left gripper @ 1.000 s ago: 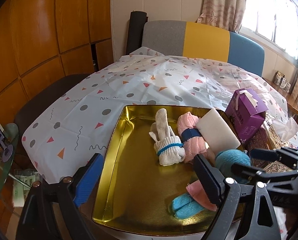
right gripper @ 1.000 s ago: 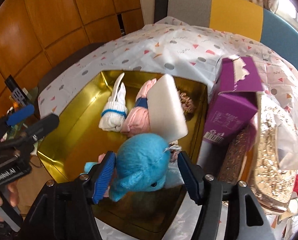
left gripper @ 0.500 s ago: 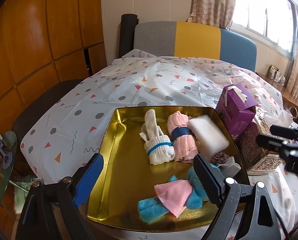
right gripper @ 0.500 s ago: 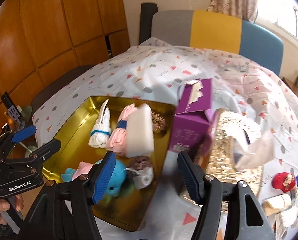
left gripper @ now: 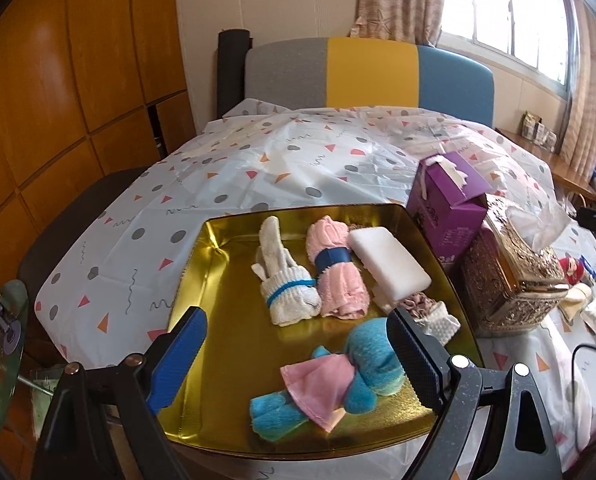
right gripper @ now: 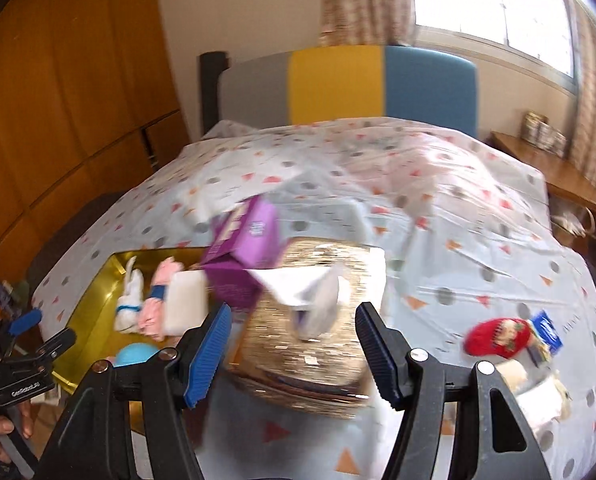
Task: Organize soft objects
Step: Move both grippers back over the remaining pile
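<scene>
so, at the tablecloth's near left corner the gold tray (left gripper: 202, 280) already holds a white sock roll (left gripper: 286, 284), a pink towel roll (left gripper: 338, 276), a white sponge (left gripper: 390, 260) and, by its near edge, a blue plush toy (left gripper: 362, 372). the left gripper (left gripper: 294, 356) hangs over the tray, jaws wide, gripping nothing. the right gripper (right gripper: 294, 344), jaws partly apart and bare, faces the gold tissue box (right gripper: 318, 320). near the cloth's right edge a red plush (right gripper: 498, 336) and a cream roll (right gripper: 514, 372) lie unsorted, so some work looks left.
</scene>
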`<action>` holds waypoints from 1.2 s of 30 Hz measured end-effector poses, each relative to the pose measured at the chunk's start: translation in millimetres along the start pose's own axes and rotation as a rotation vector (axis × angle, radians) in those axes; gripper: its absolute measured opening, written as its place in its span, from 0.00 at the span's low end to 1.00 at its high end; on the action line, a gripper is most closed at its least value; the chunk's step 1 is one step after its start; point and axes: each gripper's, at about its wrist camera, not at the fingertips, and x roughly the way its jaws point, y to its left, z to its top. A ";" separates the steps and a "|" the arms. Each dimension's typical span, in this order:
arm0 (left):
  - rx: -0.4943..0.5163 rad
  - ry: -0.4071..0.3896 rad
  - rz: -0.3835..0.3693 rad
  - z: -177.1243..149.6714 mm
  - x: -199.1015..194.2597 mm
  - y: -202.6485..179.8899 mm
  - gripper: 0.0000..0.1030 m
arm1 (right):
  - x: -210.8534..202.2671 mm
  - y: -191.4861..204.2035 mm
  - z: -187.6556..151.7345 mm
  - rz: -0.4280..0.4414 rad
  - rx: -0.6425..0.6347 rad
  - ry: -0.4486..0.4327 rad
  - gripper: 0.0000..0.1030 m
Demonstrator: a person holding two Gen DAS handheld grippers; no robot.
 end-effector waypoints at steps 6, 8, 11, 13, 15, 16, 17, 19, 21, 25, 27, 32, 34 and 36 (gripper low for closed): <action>0.040 0.003 -0.016 -1.0 -0.2 -14.8 0.89 | -13.2 -51.6 -7.2 -0.090 0.096 -0.013 0.63; 0.054 0.001 -0.024 -0.7 -1.2 -20.4 0.89 | -16.3 -68.0 -10.7 -0.118 0.124 -0.012 0.63; 0.078 -0.008 -0.042 0.5 -4.4 -29.2 0.89 | -21.0 -92.4 -16.5 -0.161 0.164 -0.012 0.63; 0.098 -0.017 -0.056 1.5 -7.4 -36.2 0.89 | -23.4 -108.4 -20.5 -0.191 0.190 -0.013 0.63; 0.116 -0.024 -0.070 2.4 -9.9 -43.7 0.89 | -25.9 -126.0 -25.0 -0.227 0.220 -0.013 0.63; 0.123 -0.027 -0.081 3.2 -11.2 -47.9 0.89 | -27.4 -135.6 -27.5 -0.249 0.237 -0.014 0.63; 0.129 -0.029 -0.089 3.9 -12.1 -51.2 0.89 | -28.8 -144.2 -30.3 -0.270 0.256 -0.017 0.63; 0.143 -0.032 -0.095 5.1 -13.8 -58.5 0.89 | -33.0 -163.5 -35.9 -0.303 0.297 -0.028 0.63; 0.161 -0.033 -0.102 6.9 -14.5 -66.6 0.89 | -37.2 -183.7 -42.3 -0.344 0.344 -0.040 0.63; 0.187 -0.035 -0.122 8.3 -17.7 -81.6 0.89 | -43.2 -218.8 -56.8 -0.406 0.427 -0.047 0.64; 0.207 -0.037 -0.127 8.3 -19.2 -89.2 0.89 | -45.1 -233.2 -66.0 -0.430 0.476 -0.051 0.64; 0.268 -0.049 -0.153 8.3 -24.2 -111.9 0.89 | -48.6 -258.4 -82.4 -0.429 0.619 -0.042 0.64; 0.287 -0.053 -0.174 9.5 -25.6 -120.9 0.89 | -52.7 -262.3 -85.3 -0.441 0.641 -0.050 0.64; 0.308 -0.058 -0.191 11.0 -27.1 -130.2 0.89 | -55.5 -266.7 -88.6 -0.436 0.673 -0.053 0.64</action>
